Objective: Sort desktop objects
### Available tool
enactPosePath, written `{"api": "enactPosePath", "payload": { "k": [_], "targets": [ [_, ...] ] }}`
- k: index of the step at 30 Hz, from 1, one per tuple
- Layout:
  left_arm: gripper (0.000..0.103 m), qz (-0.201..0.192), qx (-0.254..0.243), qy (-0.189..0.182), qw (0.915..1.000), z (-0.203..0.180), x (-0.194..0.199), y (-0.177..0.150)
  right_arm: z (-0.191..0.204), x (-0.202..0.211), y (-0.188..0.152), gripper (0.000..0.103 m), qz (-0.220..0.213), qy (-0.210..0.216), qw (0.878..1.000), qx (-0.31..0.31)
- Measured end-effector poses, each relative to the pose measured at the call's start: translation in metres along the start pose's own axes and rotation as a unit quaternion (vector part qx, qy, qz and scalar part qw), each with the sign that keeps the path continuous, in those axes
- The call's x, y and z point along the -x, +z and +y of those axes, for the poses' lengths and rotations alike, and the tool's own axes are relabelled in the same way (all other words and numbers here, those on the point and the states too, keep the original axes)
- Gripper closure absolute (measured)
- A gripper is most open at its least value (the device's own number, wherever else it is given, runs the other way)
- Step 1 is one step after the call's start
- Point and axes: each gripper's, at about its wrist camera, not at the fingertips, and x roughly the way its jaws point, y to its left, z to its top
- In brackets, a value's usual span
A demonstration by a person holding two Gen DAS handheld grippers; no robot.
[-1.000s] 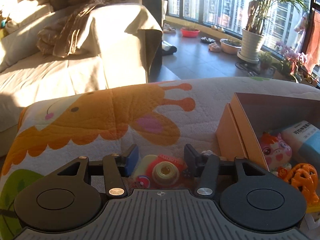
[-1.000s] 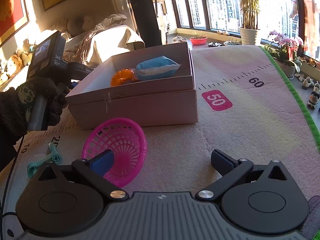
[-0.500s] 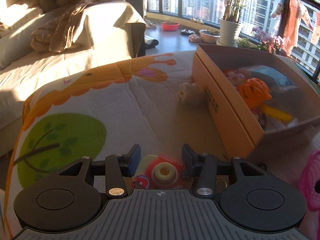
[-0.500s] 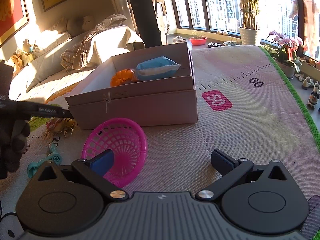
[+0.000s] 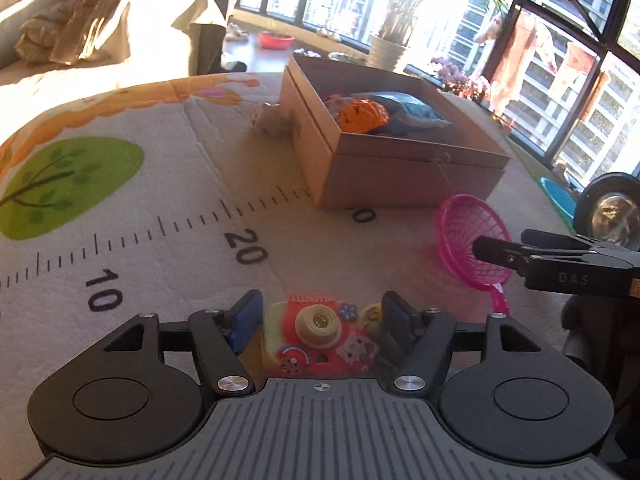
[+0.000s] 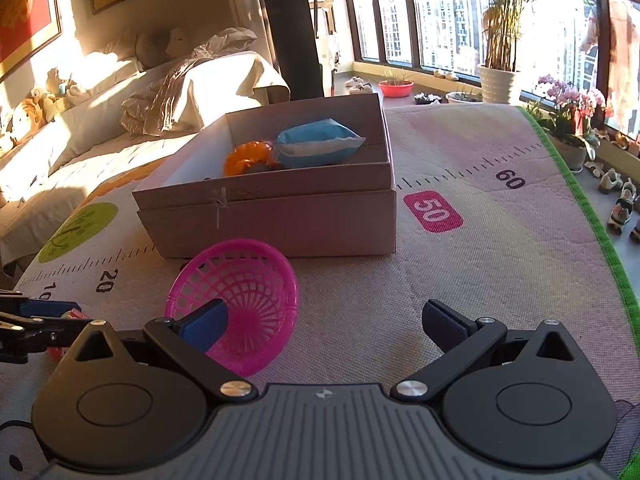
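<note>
My left gripper point(image 5: 320, 318) is shut on a red and yellow toy camera point(image 5: 318, 336) and holds it above the play mat. The cardboard box point(image 5: 400, 176) stands ahead to the right, with an orange ball point(image 5: 362, 114) and a blue packet point(image 5: 412, 114) inside. My right gripper point(image 6: 326, 322) is open and empty, with its left finger point(image 6: 204, 326) over the near rim of a pink plastic basket point(image 6: 240, 296). The box point(image 6: 280, 216) sits just behind the basket. The right gripper also shows in the left wrist view point(image 5: 560, 260).
A small beige toy point(image 5: 272, 118) lies on the mat point(image 5: 160, 208) beside the box's far left corner. A sofa point(image 6: 120, 120) stands to the left. Potted plants point(image 6: 498, 80) and shoes line the window side. The mat's green edge point(image 6: 592, 220) runs along the right.
My left gripper has swung back and to the right with the toy camera, from beside the box's far end to the near side by the pink basket. The right gripper has not moved.
</note>
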Motion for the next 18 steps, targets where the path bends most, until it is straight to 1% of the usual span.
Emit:
{"api": "enactPosePath", "payload": {
  "k": [1,4,6,8,10,11,13,15,18],
  "targets": [
    [0.022,-0.003,0.001,-0.001,1.0000,0.000,0.003,-0.001,0.002,0.002,0.000,0.000,-0.004,-0.003,1.000,0.005],
    [0.012,-0.008,-0.003,0.004,1.0000,-0.004,0.012,-0.010,0.008,0.012,0.002,0.000,-0.015,-0.001,1.000,0.017],
    [0.009,-0.008,-0.009,0.011,0.9999,-0.006,0.016,-0.015,0.013,0.018,0.004,0.000,-0.020,0.008,0.999,0.025],
    [0.008,-0.012,-0.024,0.031,0.9992,-0.006,0.018,-0.018,0.019,0.021,0.006,0.000,-0.019,0.019,0.999,0.033],
    [0.008,-0.015,-0.033,0.065,0.9972,-0.003,0.017,-0.017,0.025,0.021,0.007,0.000,-0.013,0.032,0.999,0.041],
    [0.008,-0.016,-0.032,0.080,0.9961,0.000,0.016,-0.016,0.029,0.019,0.006,0.000,-0.008,0.038,0.998,0.045],
    [0.006,-0.018,-0.021,0.096,0.9950,0.008,0.016,-0.012,0.035,0.017,0.004,0.000,-0.001,0.042,0.997,0.057],
    [0.006,-0.020,-0.006,0.111,0.9936,0.018,0.018,-0.010,0.040,0.015,0.001,0.000,0.001,0.033,0.997,0.075],
    [0.006,-0.025,0.009,0.128,0.9914,0.027,0.020,-0.006,0.040,0.011,-0.001,0.000,-0.003,-0.007,0.996,0.086]
  ]
}}
